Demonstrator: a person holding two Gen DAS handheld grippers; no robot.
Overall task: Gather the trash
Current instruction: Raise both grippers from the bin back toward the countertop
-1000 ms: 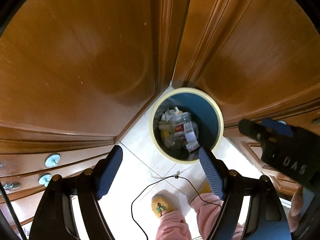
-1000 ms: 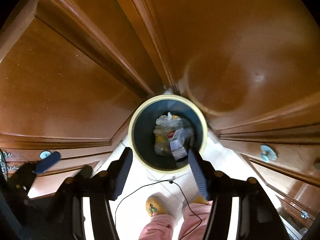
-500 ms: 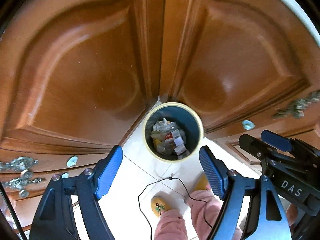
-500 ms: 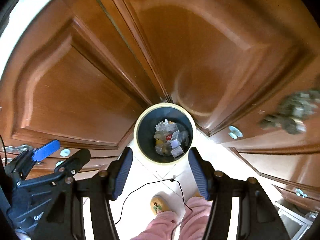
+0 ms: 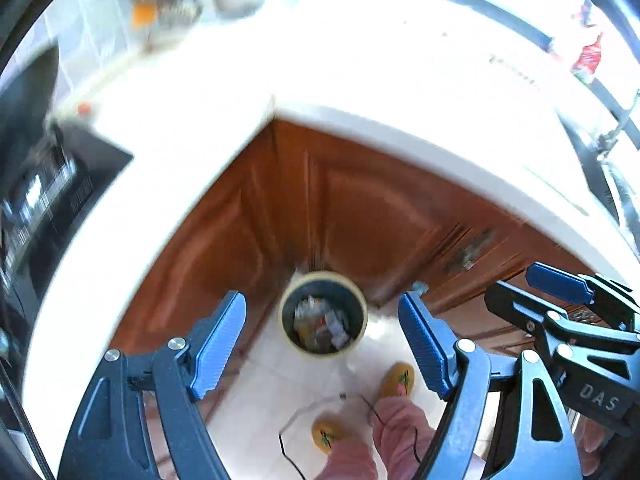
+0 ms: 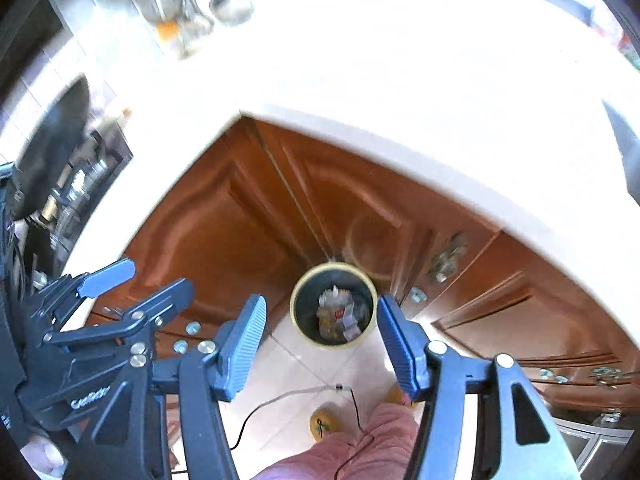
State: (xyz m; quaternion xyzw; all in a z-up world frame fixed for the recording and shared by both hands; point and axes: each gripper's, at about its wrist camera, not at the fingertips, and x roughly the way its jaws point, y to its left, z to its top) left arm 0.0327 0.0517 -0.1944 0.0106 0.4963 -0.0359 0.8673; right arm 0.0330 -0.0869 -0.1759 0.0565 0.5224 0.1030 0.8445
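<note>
A round bin (image 5: 322, 312) with a cream rim and dark inside stands on the floor in the cabinet corner, far below both grippers; it also shows in the right wrist view (image 6: 333, 310). Crumpled wrappers and paper (image 5: 320, 322) lie in it. My left gripper (image 5: 322, 340) is open and empty, high above the bin. My right gripper (image 6: 320, 340) is open and empty too. Each gripper shows at the edge of the other's view: the right one (image 5: 576, 320) and the left one (image 6: 100, 304).
A bright white countertop (image 5: 360, 80) wraps the corner above brown wooden cabinet doors (image 5: 368, 216). Blurred kitchenware (image 6: 192, 8) stands at the back left, a dark stove (image 5: 36, 184) at left. My slippers (image 5: 398, 378) and a black cable (image 6: 280, 400) are on the tiled floor.
Both grippers have risen well above the bin, from cabinet-door height to above the counter edge. The bin looks smaller and the countertop has come into view. Both stay open and empty.
</note>
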